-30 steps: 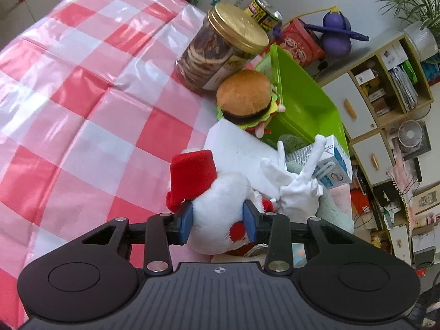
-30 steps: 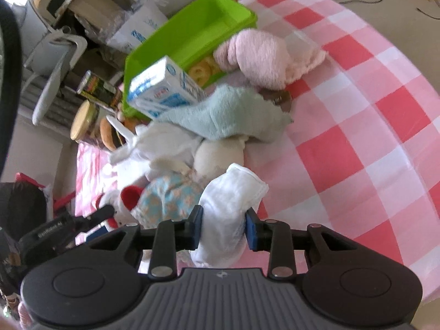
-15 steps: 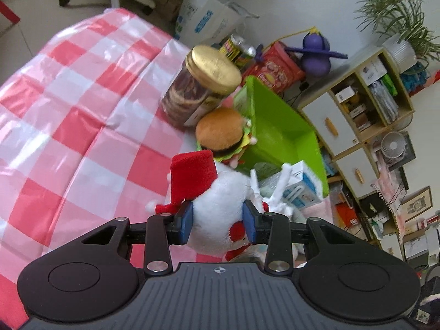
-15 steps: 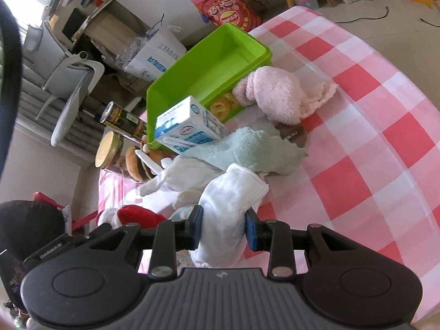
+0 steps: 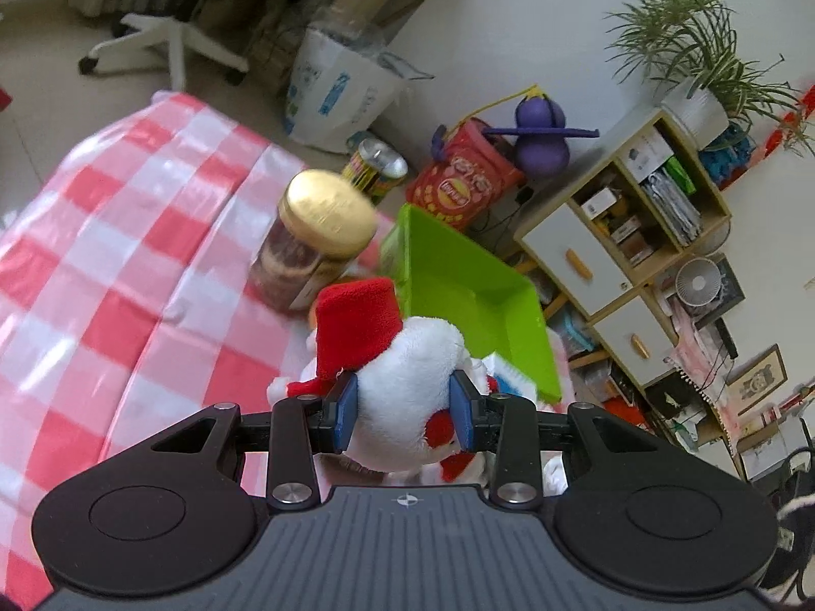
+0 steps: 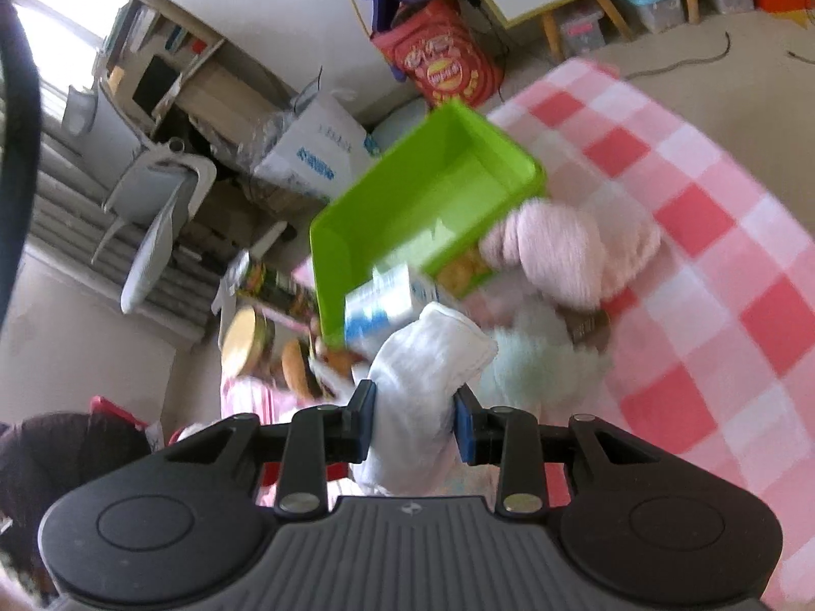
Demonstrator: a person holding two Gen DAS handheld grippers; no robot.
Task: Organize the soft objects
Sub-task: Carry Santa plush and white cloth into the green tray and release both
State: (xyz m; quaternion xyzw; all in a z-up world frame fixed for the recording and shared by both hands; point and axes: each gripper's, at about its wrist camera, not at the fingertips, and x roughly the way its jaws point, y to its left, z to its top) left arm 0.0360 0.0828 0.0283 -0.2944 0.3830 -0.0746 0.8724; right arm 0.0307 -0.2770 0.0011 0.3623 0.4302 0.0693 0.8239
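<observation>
While both grippers hang over the checked table (image 5: 127,254), left gripper (image 5: 405,410) clamps a white plush (image 5: 407,382) with red hat; right gripper (image 6: 413,425) clamps a white cloth (image 6: 423,371). Green bin (image 6: 433,188) just beyond, empty.

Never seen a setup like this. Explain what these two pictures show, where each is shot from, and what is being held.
There is no robot here: a person holds a two-fingered claw in each hand, and each claw carries a wide-angle camera looking along its fingers. The black shape at the bottom of each picture is the tool itself.

The left claw is shut on a white plush toy with a red hat. The right claw is shut on a bunched white cloth.

Beyond them is a table with a red checked cloth. On it are a green bin, which looks empty, a gold-lidded jar, a pink knit item and a carton.
</observation>
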